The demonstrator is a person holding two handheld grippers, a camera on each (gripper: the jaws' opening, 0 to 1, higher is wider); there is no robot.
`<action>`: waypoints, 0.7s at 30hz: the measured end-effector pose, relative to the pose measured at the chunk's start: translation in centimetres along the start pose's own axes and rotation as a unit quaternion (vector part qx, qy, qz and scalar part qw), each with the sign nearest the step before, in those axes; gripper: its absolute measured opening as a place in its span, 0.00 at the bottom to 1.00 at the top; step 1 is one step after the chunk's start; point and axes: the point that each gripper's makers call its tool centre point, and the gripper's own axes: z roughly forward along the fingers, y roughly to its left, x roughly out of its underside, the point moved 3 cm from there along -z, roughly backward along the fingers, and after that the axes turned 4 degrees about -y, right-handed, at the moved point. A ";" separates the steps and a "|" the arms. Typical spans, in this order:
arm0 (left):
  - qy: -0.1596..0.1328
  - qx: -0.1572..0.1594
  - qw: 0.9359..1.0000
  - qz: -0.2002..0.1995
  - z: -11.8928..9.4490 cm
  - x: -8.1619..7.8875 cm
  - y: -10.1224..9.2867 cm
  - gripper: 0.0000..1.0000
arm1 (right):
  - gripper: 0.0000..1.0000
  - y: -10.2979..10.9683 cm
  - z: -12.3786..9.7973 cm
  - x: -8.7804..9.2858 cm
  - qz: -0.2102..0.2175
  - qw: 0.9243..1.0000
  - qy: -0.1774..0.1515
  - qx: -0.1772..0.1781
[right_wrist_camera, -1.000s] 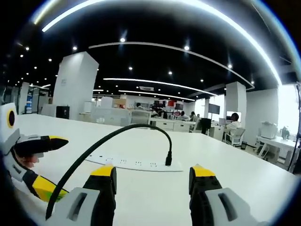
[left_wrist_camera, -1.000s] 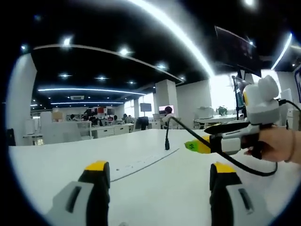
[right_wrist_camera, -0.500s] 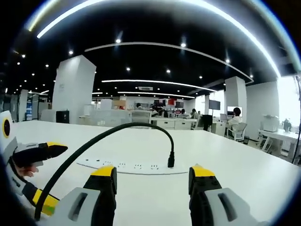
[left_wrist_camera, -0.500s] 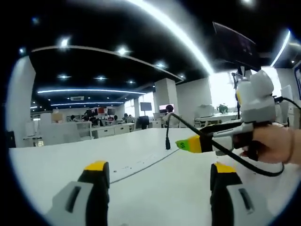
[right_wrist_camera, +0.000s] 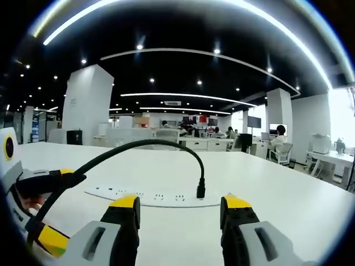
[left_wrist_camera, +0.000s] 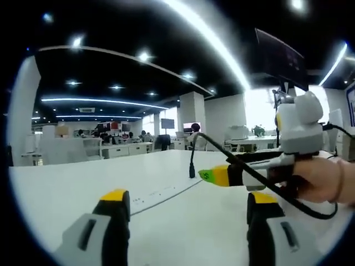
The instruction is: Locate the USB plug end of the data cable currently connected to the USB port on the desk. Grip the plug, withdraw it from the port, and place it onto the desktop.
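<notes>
In the left gripper view, the left tool (left_wrist_camera: 186,206) was wide open and empty. The plug (left_wrist_camera: 192,169) stood in the strip (left_wrist_camera: 161,193) at 12 o'clock.

In the right gripper view, the right tool (right_wrist_camera: 180,203) was open and empty, with the plug (right_wrist_camera: 201,190) just ahead at 12 o'clock. The plug looked small, hard and light; its cable (right_wrist_camera: 138,147) looked bendy. Best to pinch the hard plug, not the cable.

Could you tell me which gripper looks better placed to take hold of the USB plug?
Probably the right gripper: its open jaws face the USB plug, upright in the power strip.
</notes>
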 end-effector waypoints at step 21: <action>0.015 -0.006 1.000 0.009 2.6 0.9 0.8 0.88 | 0.59 -1.0 2.9 0.9 -0.013 1.000 0.010 -0.001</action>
